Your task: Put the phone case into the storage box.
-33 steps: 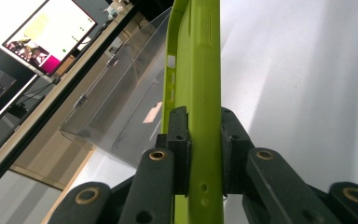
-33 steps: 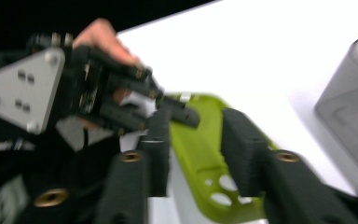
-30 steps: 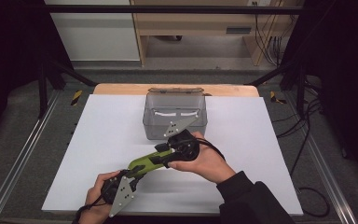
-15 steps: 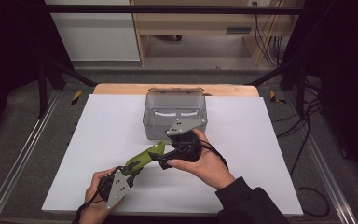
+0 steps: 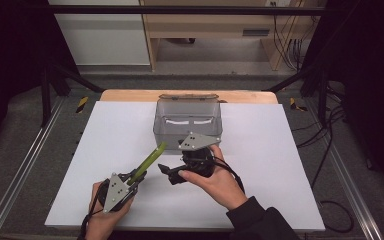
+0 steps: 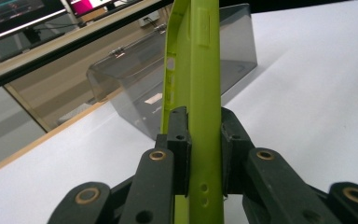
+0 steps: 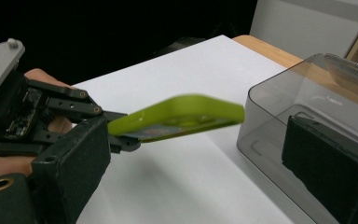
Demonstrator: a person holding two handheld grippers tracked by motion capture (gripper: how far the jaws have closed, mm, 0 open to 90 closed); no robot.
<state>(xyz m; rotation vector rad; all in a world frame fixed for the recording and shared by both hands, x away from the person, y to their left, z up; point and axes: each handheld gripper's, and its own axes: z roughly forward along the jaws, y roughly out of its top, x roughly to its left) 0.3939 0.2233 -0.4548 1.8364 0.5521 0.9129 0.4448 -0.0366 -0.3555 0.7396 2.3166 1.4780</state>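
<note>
The grey plastic box (image 5: pixel 187 120) stands at the far middle of the white table (image 5: pixel 290 165). To the left and right of the box the tabletop lies bare and open to a pass. In front of the box, the left gripper (image 5: pixel 130 179) holds out a green case (image 5: pixel 149 161) slanting toward it, narrowing that side.

Even overhead light falls on the white table (image 5: pixel 280 165), which reads bright, while the surroundings sink into near black. Shadows are soft and short. Between the right gripper's (image 7: pixel 205 182) jaws the green case (image 7: pixel 182 116) is slightly motion-blurred; the near jaws themselves look soft. The clear box (image 6: pixel 135 88) beyond the left jaws shows faint reflections.
</note>
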